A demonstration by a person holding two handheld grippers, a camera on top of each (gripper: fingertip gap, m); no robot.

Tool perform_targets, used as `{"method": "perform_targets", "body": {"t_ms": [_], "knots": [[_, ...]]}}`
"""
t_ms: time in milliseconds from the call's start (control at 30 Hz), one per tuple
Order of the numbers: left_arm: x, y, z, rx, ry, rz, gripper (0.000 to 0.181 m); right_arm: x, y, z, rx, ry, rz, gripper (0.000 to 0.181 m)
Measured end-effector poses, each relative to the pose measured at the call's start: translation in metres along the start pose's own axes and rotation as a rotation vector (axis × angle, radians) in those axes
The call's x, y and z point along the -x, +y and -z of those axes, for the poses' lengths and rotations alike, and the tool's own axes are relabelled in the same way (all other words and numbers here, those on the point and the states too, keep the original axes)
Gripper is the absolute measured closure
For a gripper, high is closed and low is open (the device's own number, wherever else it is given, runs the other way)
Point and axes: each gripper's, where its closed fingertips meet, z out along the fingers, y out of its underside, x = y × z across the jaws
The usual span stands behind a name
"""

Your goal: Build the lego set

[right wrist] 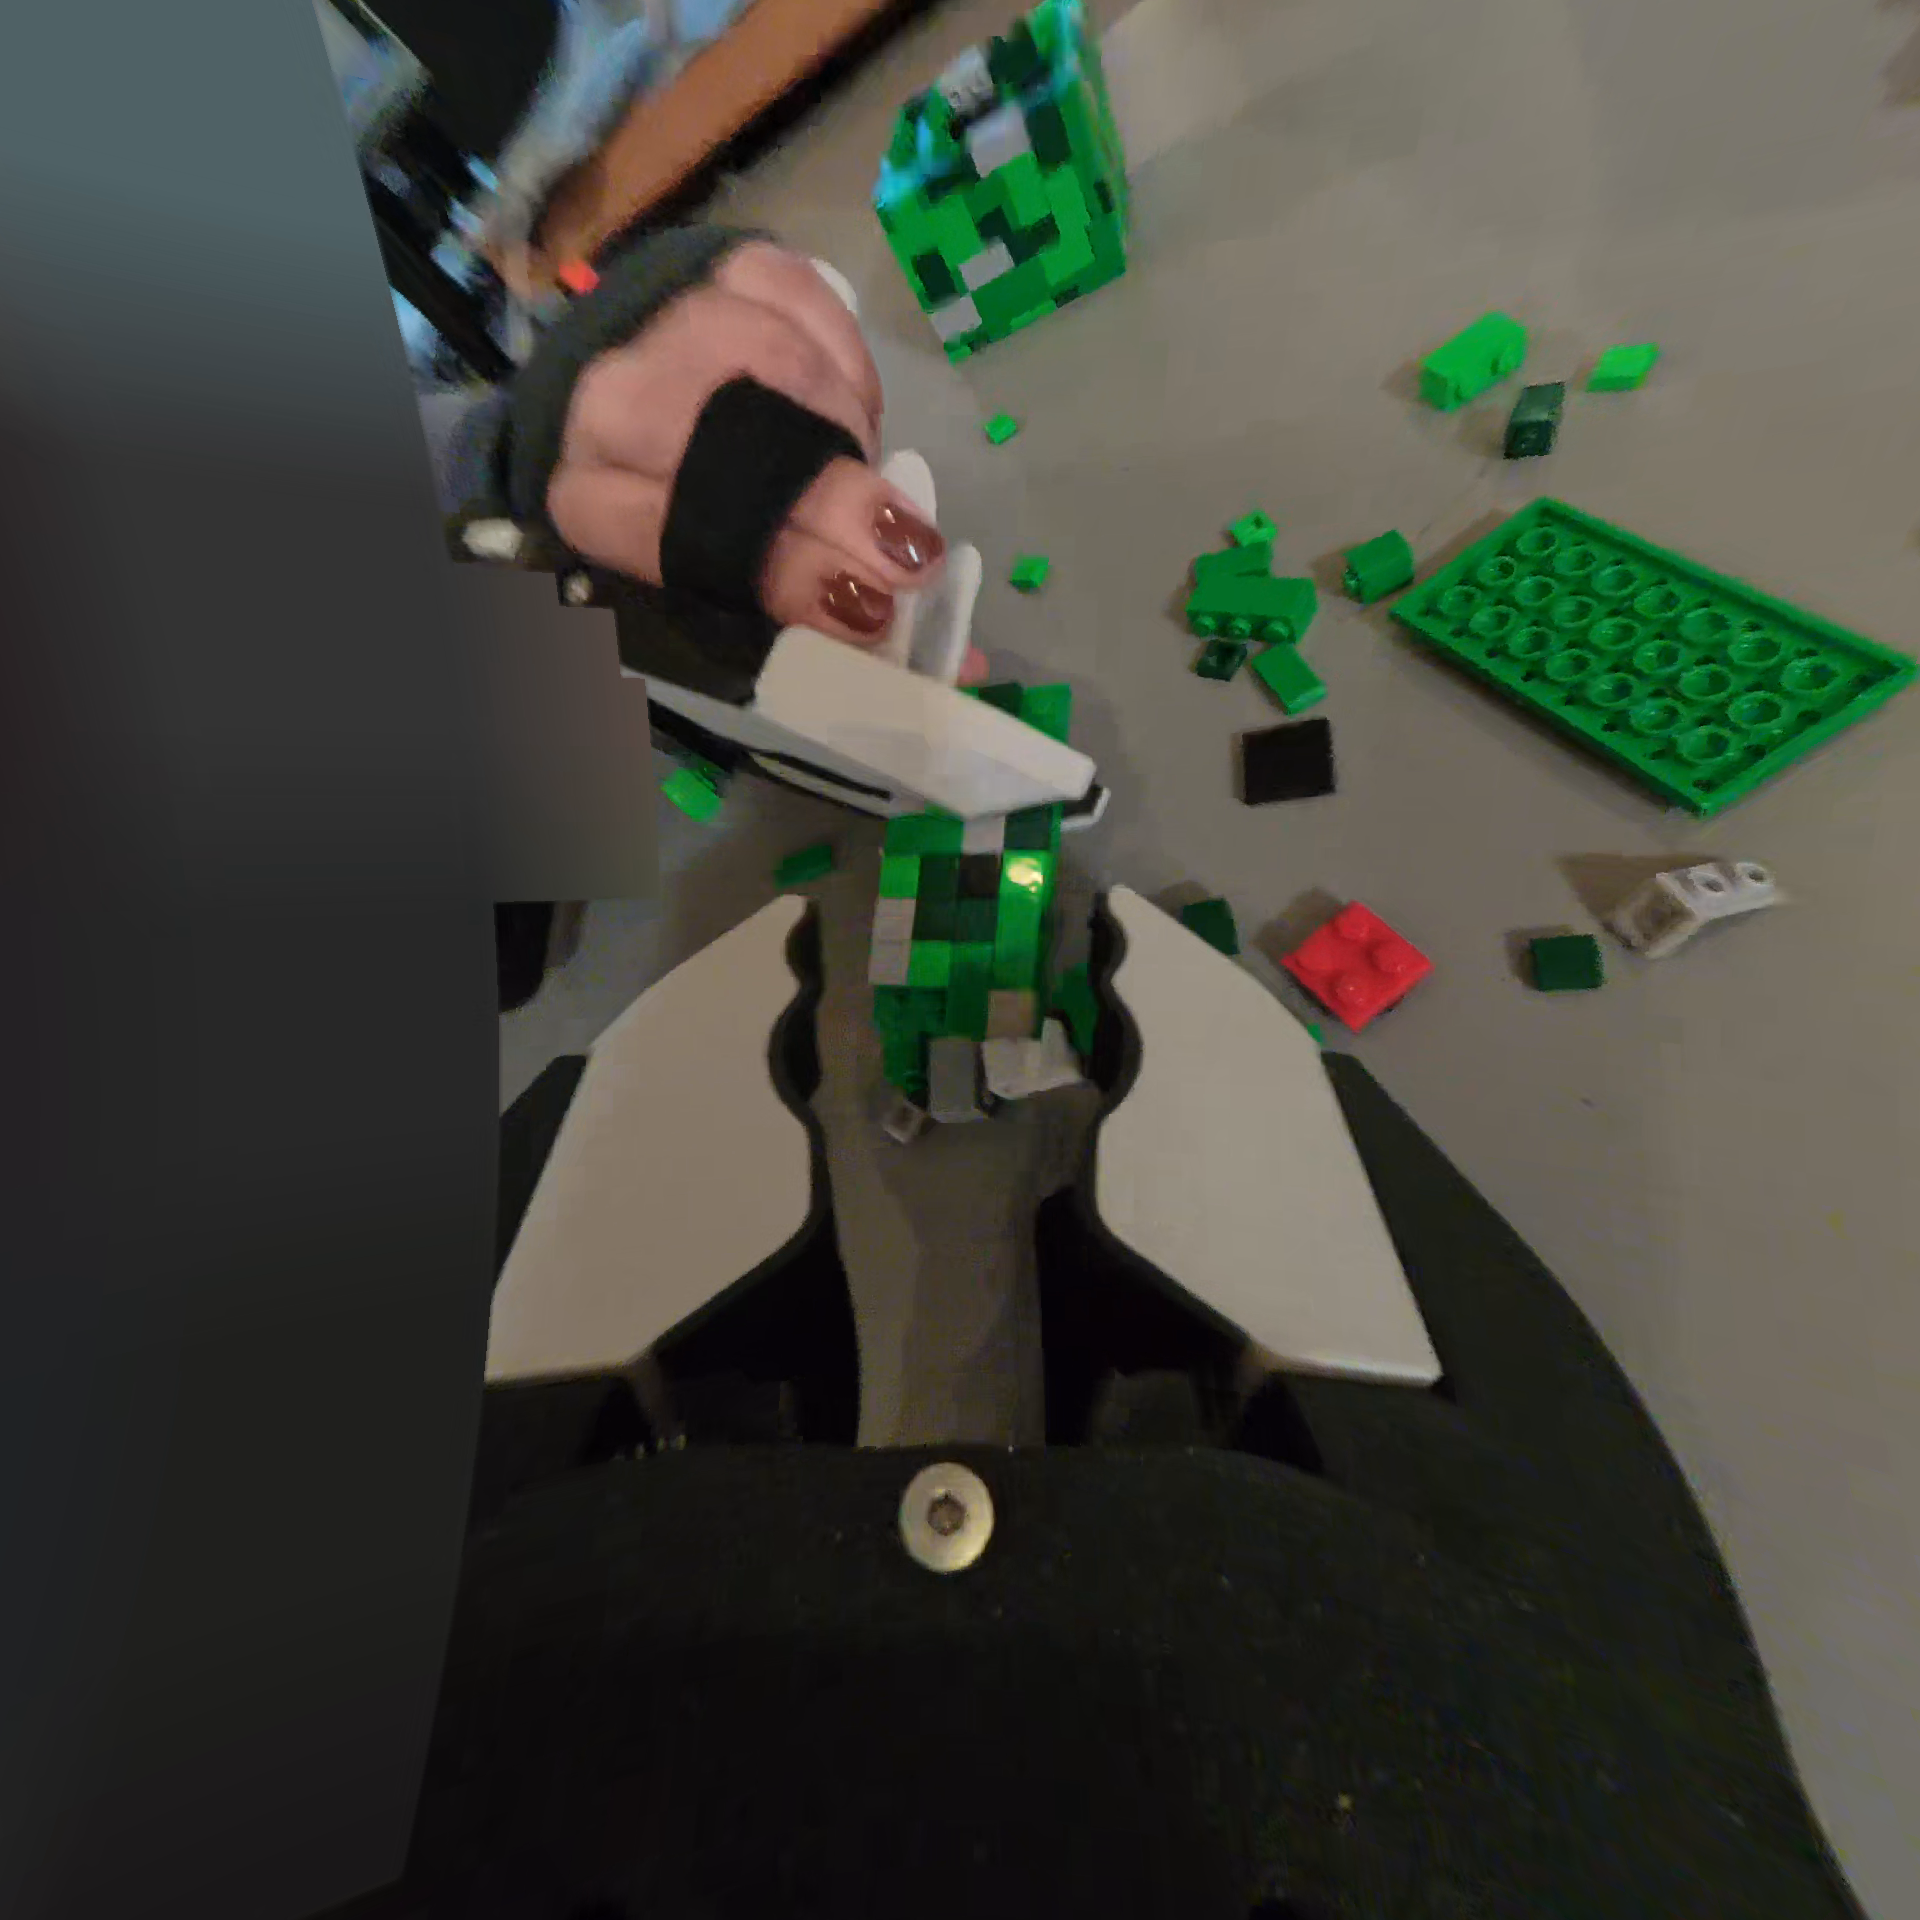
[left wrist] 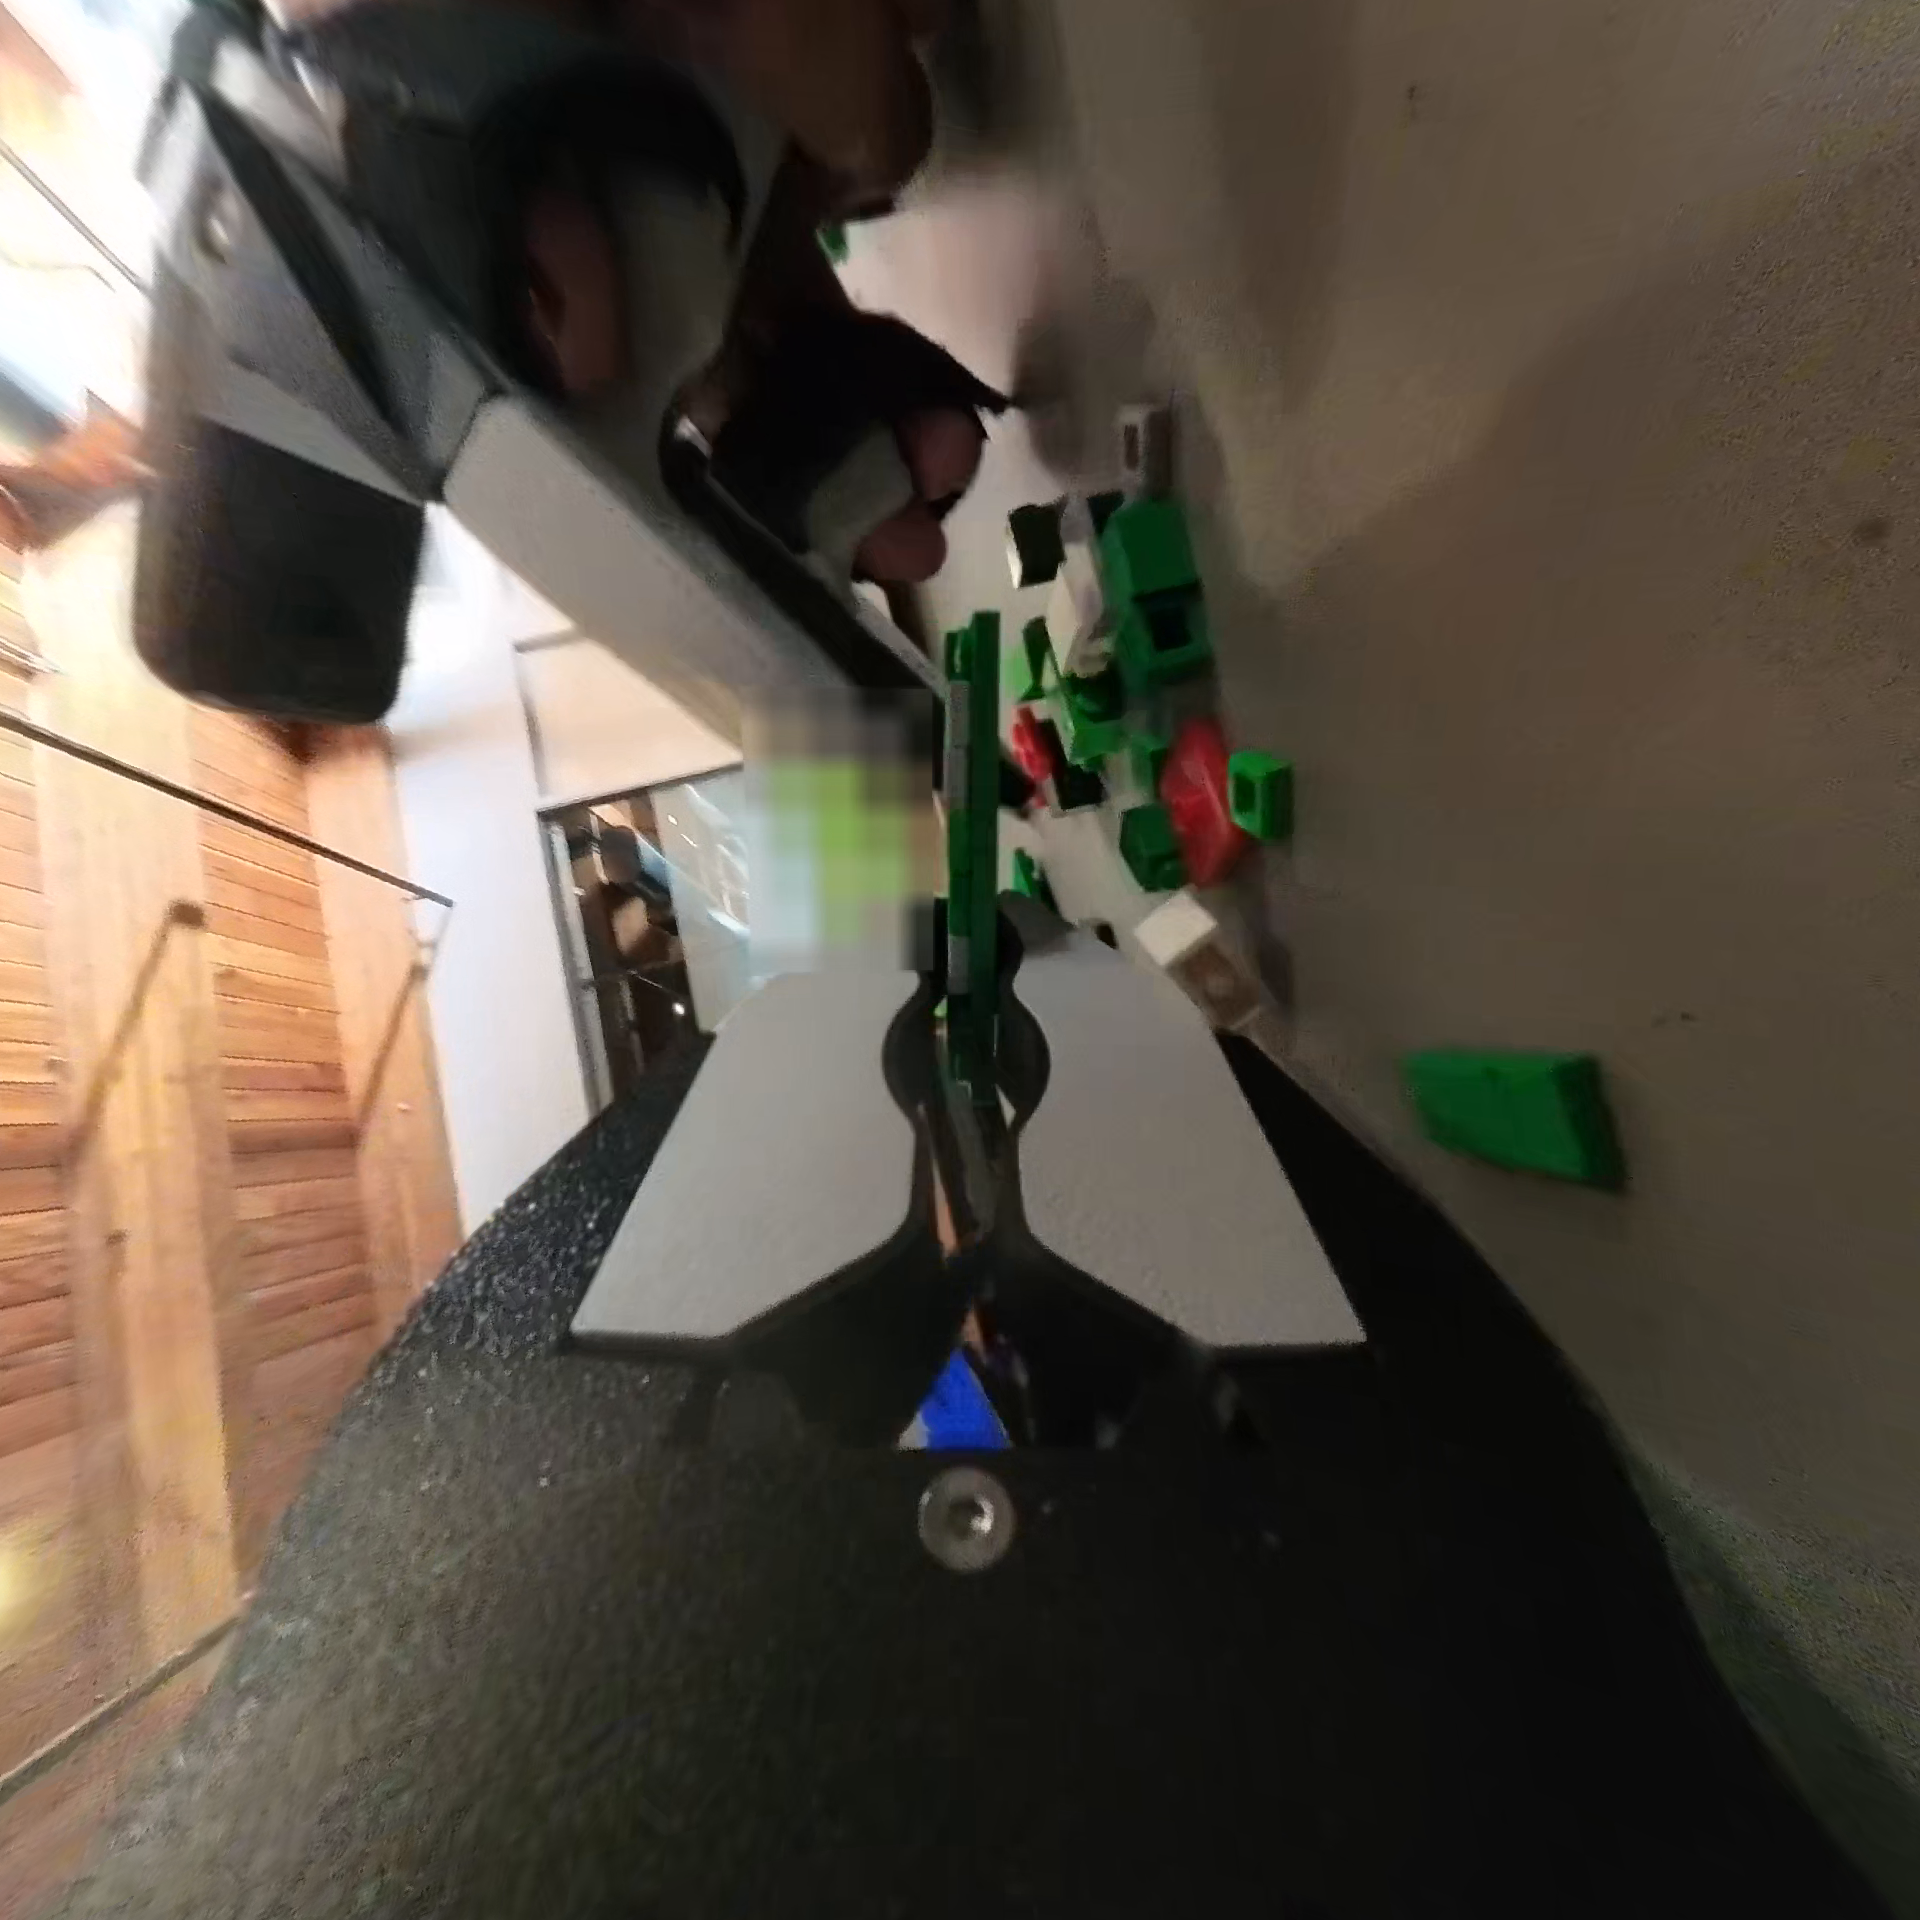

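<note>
The left gripper (left wrist: pixel 971 1023) is clamped on a thin, flat green lego piece (left wrist: pixel 971 790), seen edge-on and sticking out past its fingertips. In the right wrist view the same gripper (right wrist: pixel 1049 800) comes in from the left, held by a hand (right wrist: pixel 727 436) with a black strap, and it grips the far end of a green, dark green and gray lego build (right wrist: pixel 966 956). The right gripper (right wrist: pixel 951 935) has its fingers spread wide on both sides of that build, not squeezing it. On the gray table (right wrist: pixel 1558 1351) sit a big green block cube (right wrist: pixel 1003 197), a green studded plate (right wrist: pixel 1652 655), a red brick (right wrist: pixel 1356 961), a black tile (right wrist: pixel 1288 761) and many small green bricks (right wrist: pixel 1252 603).
</note>
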Motion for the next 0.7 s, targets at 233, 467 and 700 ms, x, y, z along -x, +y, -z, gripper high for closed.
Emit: {"method": "perform_targets", "body": {"t_ms": [233, 467, 700], "knots": [[-0.0028, 0.0015, -0.0009, 0.010, 0.028, 0.027, 0.175, -0.0076, 0.0097, -0.0064, 0.107, 0.204, 0.211, 0.145], [-0.0012, -0.0007, -0.0001, 0.001, 0.016, 0.023, 0.175, -0.0032, 0.0058, -0.0065, 0.055, 0.122, 0.139, 0.146], [0.0059, -0.0039, 0.0039, -0.009, -0.042, -0.032, 0.176, 0.0011, 0.0039, -0.0037, 0.029, 0.077, 0.114, 0.147]]}}
